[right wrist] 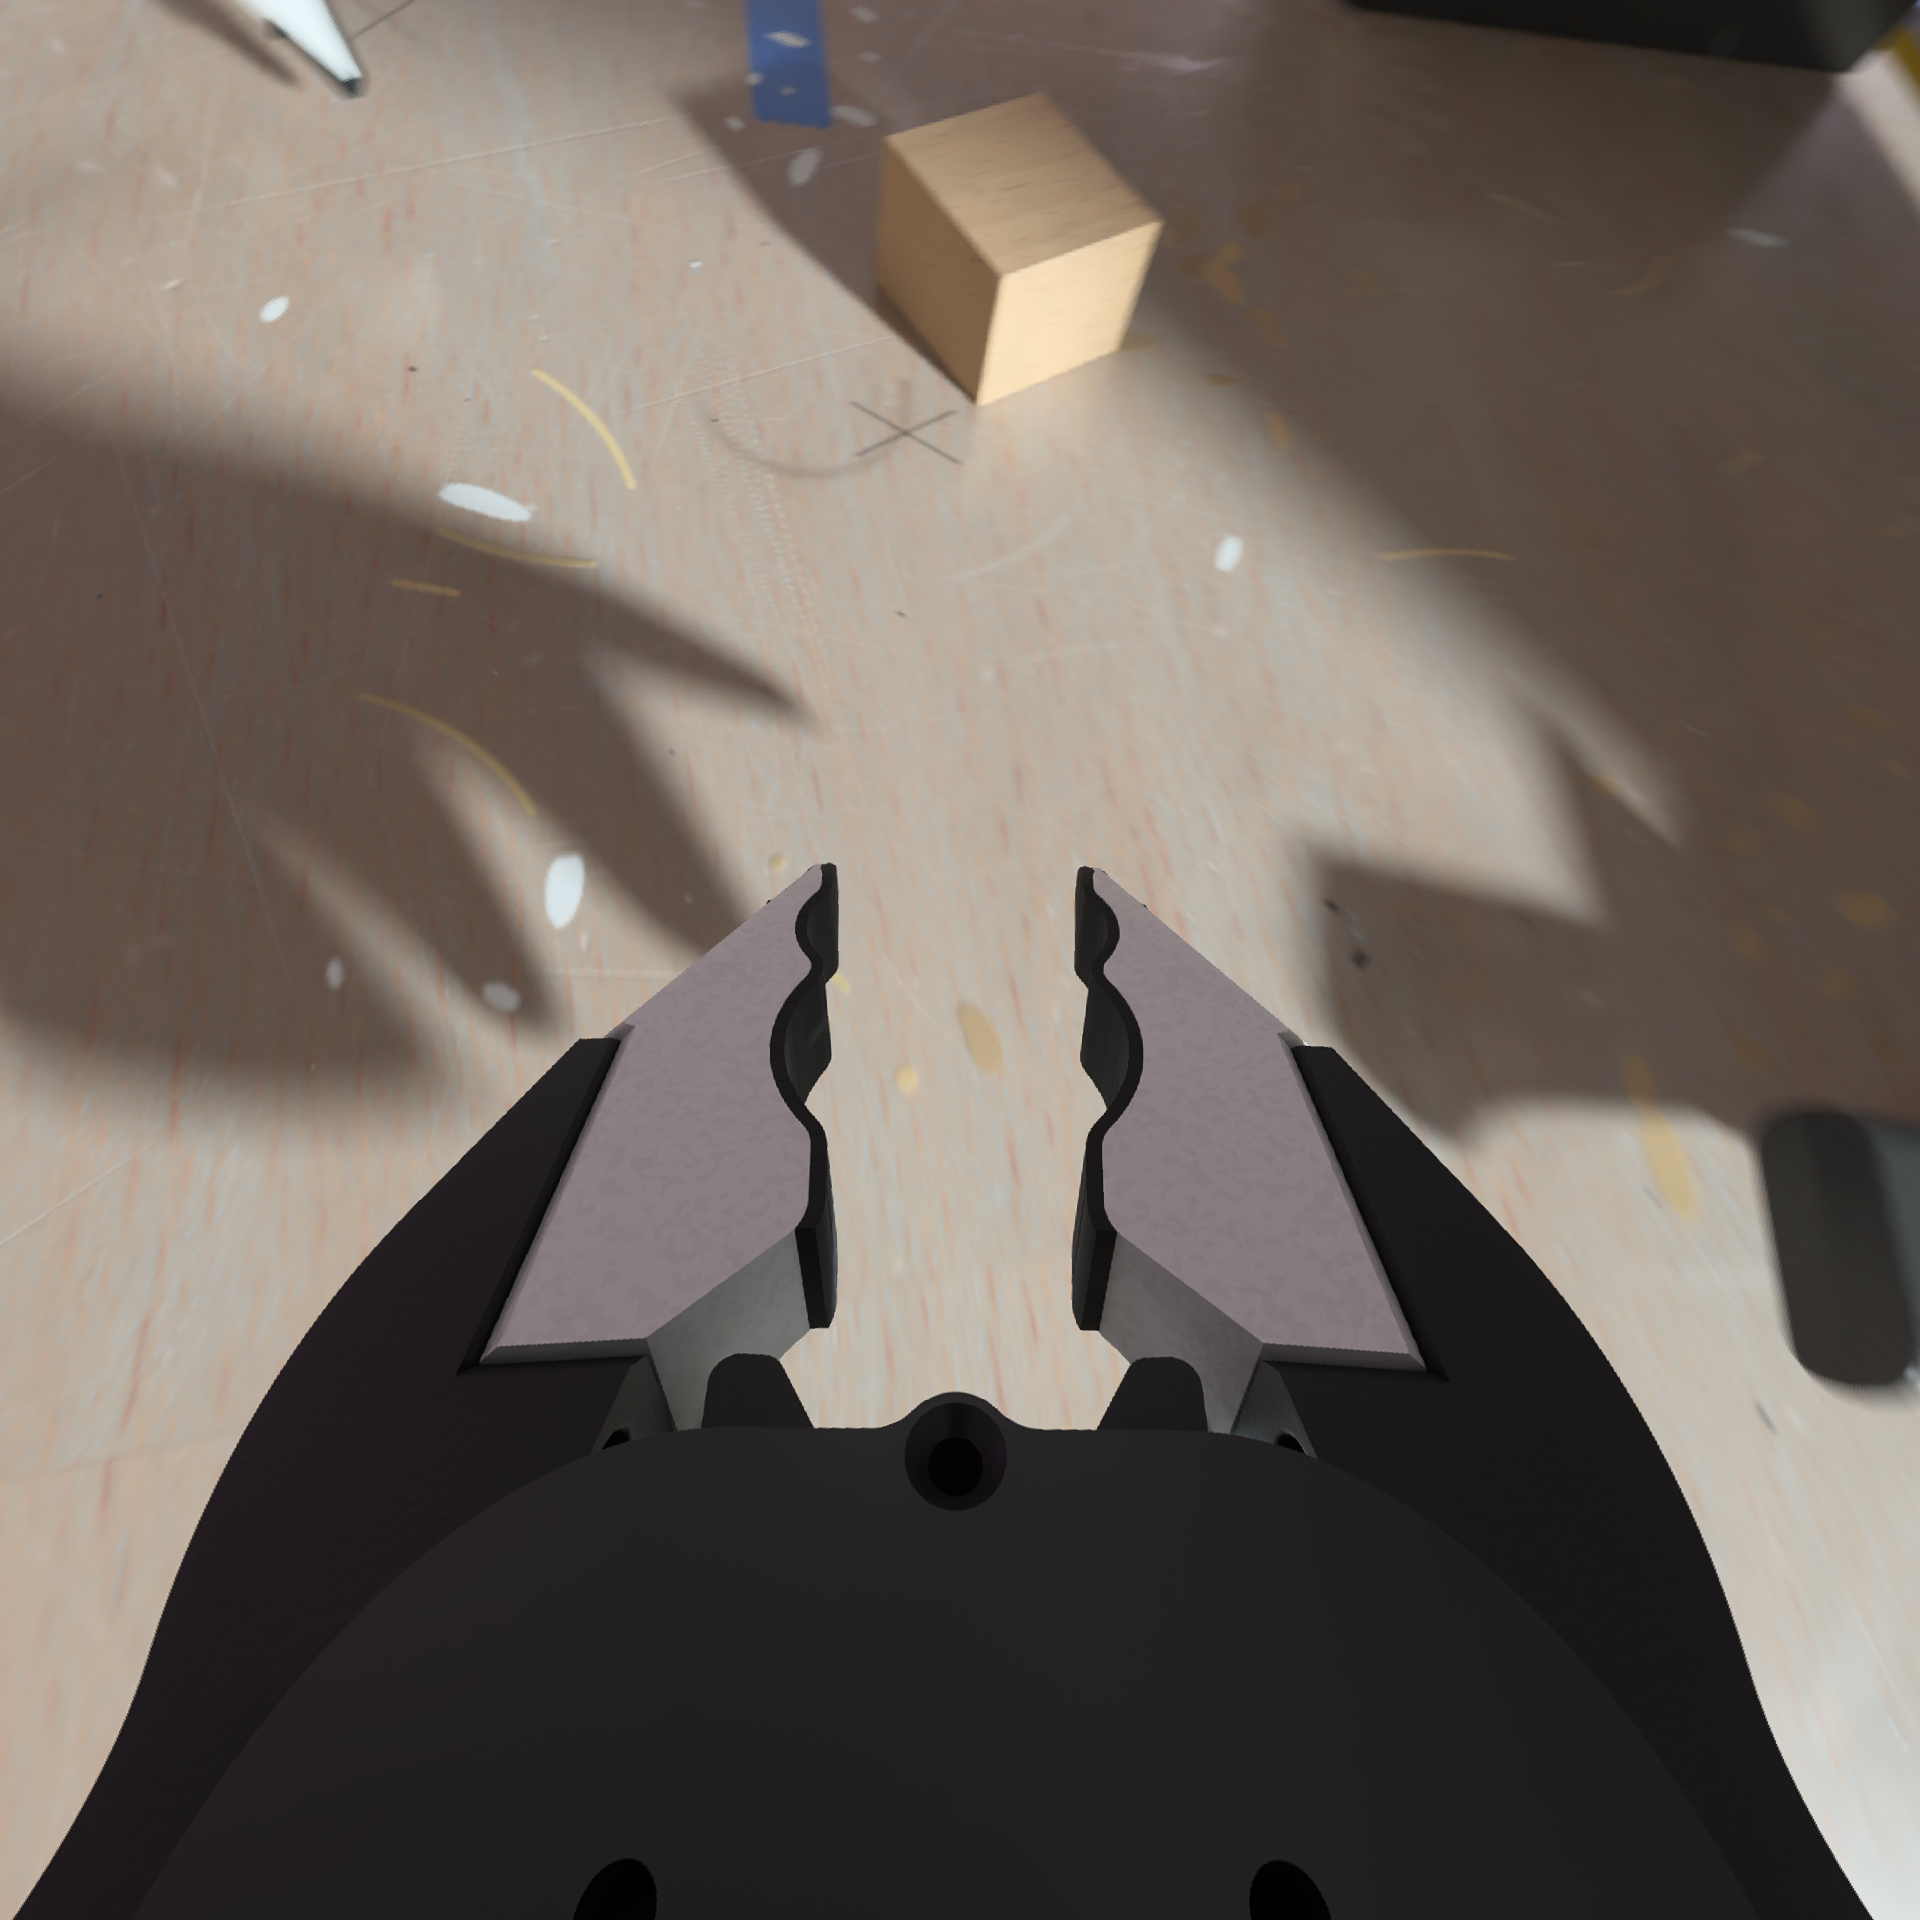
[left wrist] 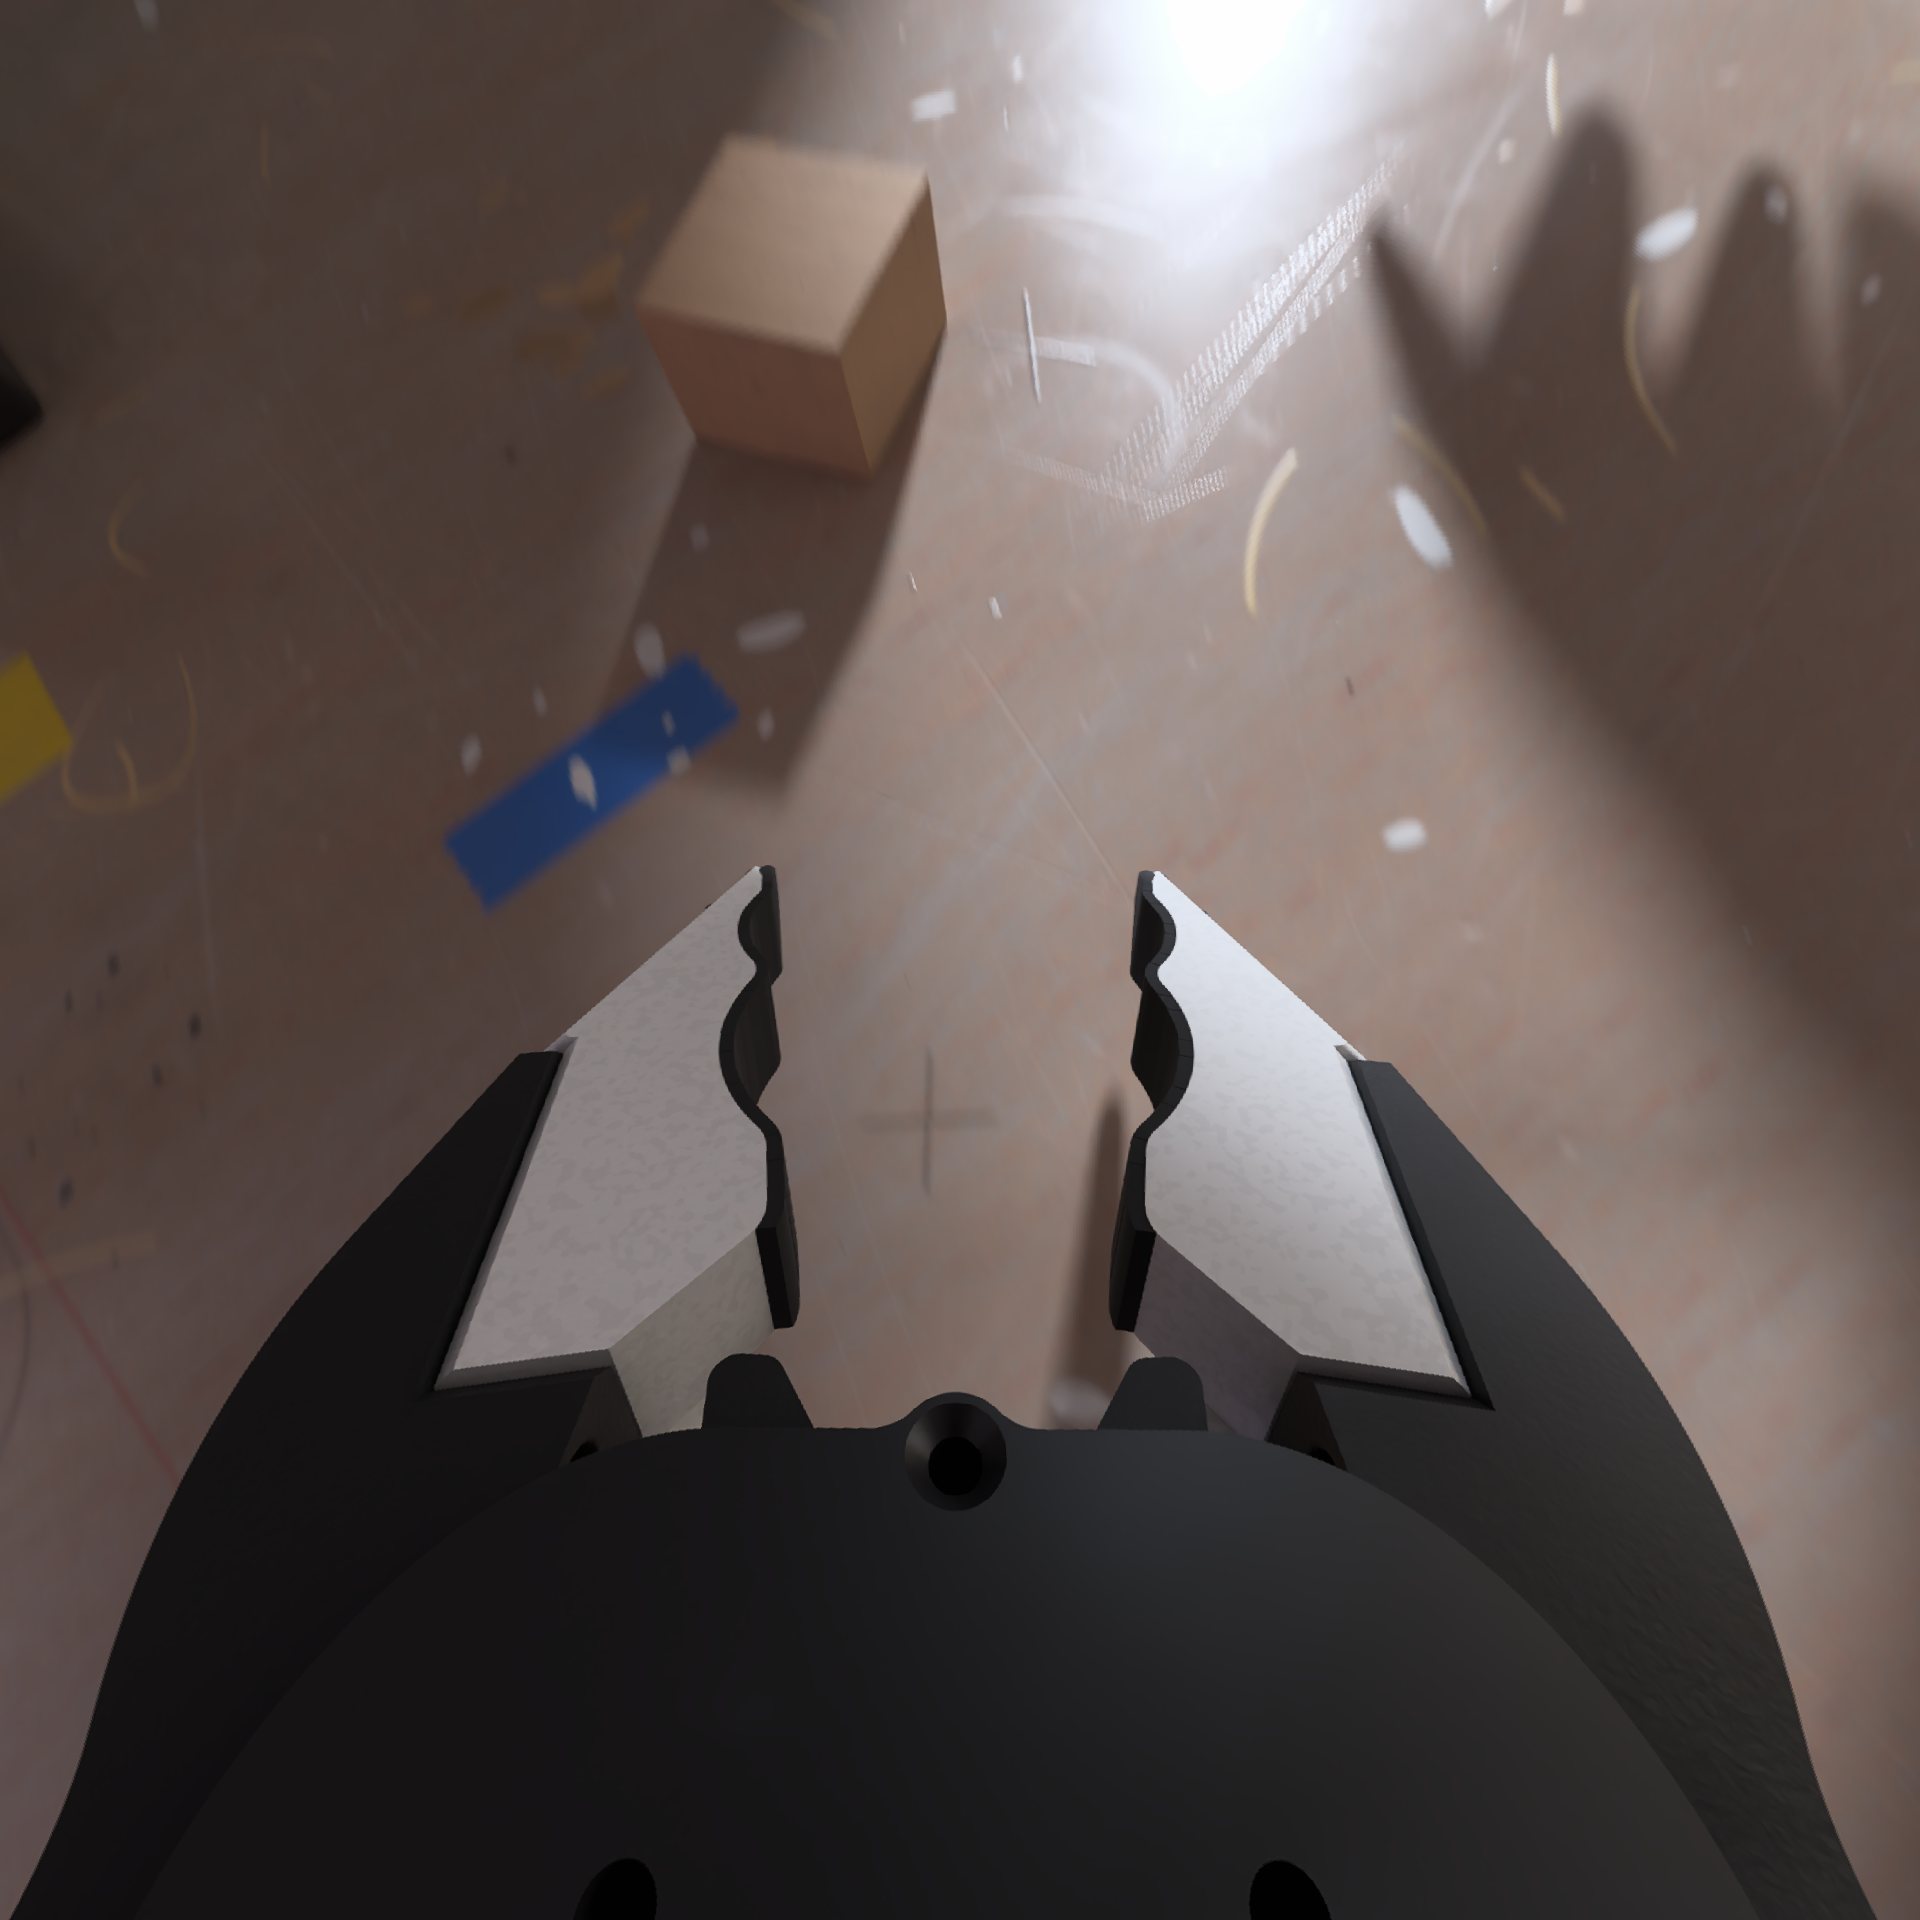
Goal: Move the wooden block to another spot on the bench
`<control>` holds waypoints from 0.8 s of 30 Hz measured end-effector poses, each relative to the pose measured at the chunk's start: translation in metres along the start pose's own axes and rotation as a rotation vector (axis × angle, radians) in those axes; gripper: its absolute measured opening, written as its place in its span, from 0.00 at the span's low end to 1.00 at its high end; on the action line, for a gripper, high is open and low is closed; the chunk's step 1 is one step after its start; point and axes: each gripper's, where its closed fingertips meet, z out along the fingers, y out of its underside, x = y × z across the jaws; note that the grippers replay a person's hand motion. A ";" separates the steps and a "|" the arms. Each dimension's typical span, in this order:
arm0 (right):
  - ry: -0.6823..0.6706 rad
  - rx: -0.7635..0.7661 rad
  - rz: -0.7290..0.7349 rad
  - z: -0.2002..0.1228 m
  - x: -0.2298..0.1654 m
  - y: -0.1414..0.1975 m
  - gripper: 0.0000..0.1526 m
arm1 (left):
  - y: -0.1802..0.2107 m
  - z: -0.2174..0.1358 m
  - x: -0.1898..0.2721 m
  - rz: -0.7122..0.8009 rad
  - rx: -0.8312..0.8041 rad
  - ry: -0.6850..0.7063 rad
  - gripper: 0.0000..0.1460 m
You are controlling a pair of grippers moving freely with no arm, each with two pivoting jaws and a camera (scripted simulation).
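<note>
A light wooden block (left wrist: 795, 312) stands on the scratched bench, ahead and to the left of my left gripper (left wrist: 956, 883), which is open and empty above the bench. The block also shows in the right wrist view (right wrist: 1013, 244), ahead and slightly right of my right gripper (right wrist: 956, 883), which is open and empty well short of it. A fingertip of the other gripper (right wrist: 312, 36) shows at the top left of the right wrist view.
A blue tape strip (left wrist: 592, 779) lies left of the left gripper and beyond the block in the right wrist view (right wrist: 790, 57). A yellow patch (left wrist: 26, 717) sits at the far left. A dark object (right wrist: 1844, 1242) lies right; a black thing (right wrist: 1662, 26) at the top right. A pencil cross (right wrist: 904, 431) is before the block.
</note>
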 end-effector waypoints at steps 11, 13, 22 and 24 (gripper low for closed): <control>-0.162 -0.013 0.012 0.060 0.018 -0.022 0.27 | -0.090 0.114 -0.035 0.135 0.060 0.340 0.69; -0.151 -0.001 -0.018 0.058 0.017 -0.022 0.21 | -0.091 0.121 -0.033 0.158 0.029 0.387 0.71; -0.109 -0.031 -0.086 0.064 0.016 -0.021 0.16 | -0.090 0.127 -0.035 0.185 0.001 0.371 0.67; -0.124 -0.034 -0.074 0.065 0.016 -0.021 0.16 | -0.090 0.128 -0.035 0.191 0.001 0.375 0.67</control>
